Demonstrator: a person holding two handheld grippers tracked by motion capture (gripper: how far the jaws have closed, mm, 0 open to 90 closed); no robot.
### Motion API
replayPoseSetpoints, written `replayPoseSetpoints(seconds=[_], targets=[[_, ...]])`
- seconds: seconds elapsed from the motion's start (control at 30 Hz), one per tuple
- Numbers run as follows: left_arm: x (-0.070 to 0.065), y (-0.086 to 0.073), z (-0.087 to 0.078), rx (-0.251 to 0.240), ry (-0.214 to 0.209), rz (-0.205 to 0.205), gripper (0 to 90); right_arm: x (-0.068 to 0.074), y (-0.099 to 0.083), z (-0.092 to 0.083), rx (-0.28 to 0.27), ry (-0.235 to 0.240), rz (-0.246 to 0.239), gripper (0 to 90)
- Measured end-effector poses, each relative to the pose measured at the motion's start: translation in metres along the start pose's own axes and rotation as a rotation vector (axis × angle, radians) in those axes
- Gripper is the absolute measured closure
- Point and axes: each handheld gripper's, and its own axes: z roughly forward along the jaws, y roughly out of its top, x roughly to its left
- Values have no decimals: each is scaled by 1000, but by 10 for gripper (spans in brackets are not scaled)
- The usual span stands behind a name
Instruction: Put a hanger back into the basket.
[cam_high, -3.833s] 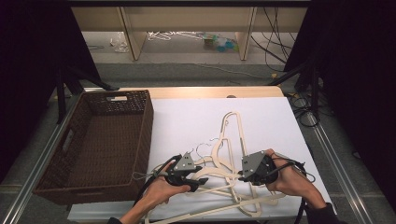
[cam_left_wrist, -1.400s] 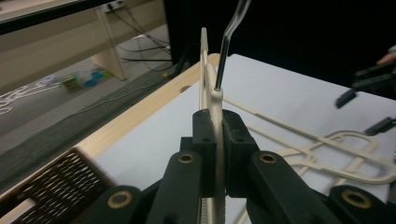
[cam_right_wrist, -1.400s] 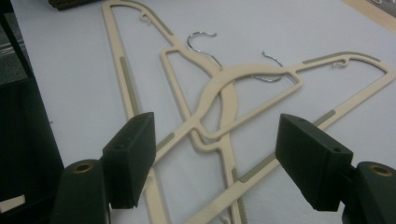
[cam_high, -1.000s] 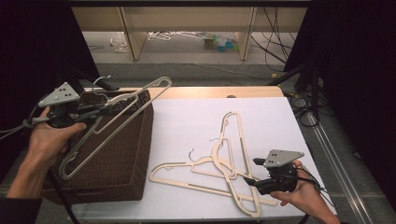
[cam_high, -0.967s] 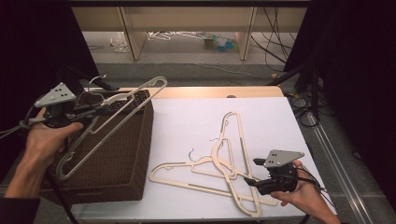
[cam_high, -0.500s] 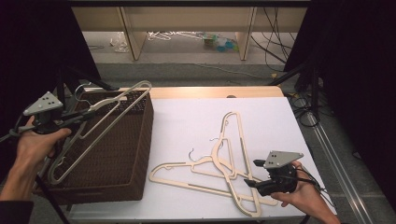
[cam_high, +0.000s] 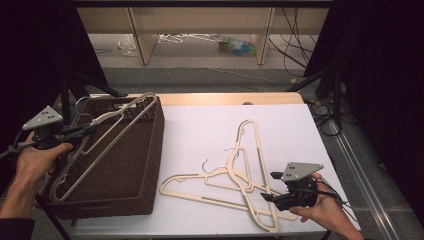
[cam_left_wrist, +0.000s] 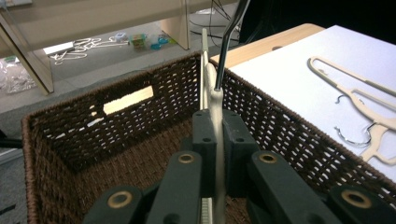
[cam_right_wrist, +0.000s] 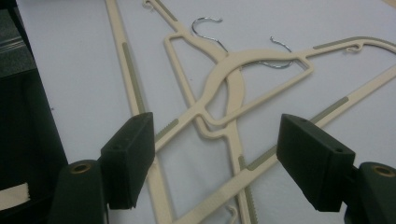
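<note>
— While your left gripper (cam_high: 75, 134) pinches a hanger (cam_high: 102, 142) over the basket (cam_high: 135, 165), what else lies around?

— Three hangers (cam_high: 235, 180) overlap on the tabletop (cam_high: 200, 130); your right gripper (cam_high: 267, 187), jaws spread, rests beside them.

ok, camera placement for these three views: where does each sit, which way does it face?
High view: fixed above the person's side, facing forward and down on the table; both hands show, left gripper, right gripper.
Left gripper view: rides the left gripper, looks over the wicker basket; its jaws clamp a hanger.
Right gripper view: rides the right gripper, looks down at the hangers on the table; jaws open.
Shared: left gripper and high views both show basket and held hanger.
</note>
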Motion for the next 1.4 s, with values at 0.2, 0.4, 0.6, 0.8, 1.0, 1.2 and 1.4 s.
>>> replayPoseSetpoints(seconds=[0.2,0.4,0.6,0.8,1.0,1.2,1.4], targets=[[3,-11,9,44,-7,-14,852,0,0,1,2,6,-5,288],[10,-26,23,97,-25,-11,849,0,-1,2,5,7,-5,288],[17,-35,35,128,-19,-6,834,0,-1,4,9,9,-4,288],[27,-42,34,193,63,-40,809,0,-3,4,16,11,3,287],[34,-48,34,227,133,-65,802,0,-3,5,20,15,-1,286],[39,-51,34,265,167,-93,771,0,-4,6,23,18,-6,284],[35,-52,33,259,275,-207,472,0,-4,7,28,18,4,283]])
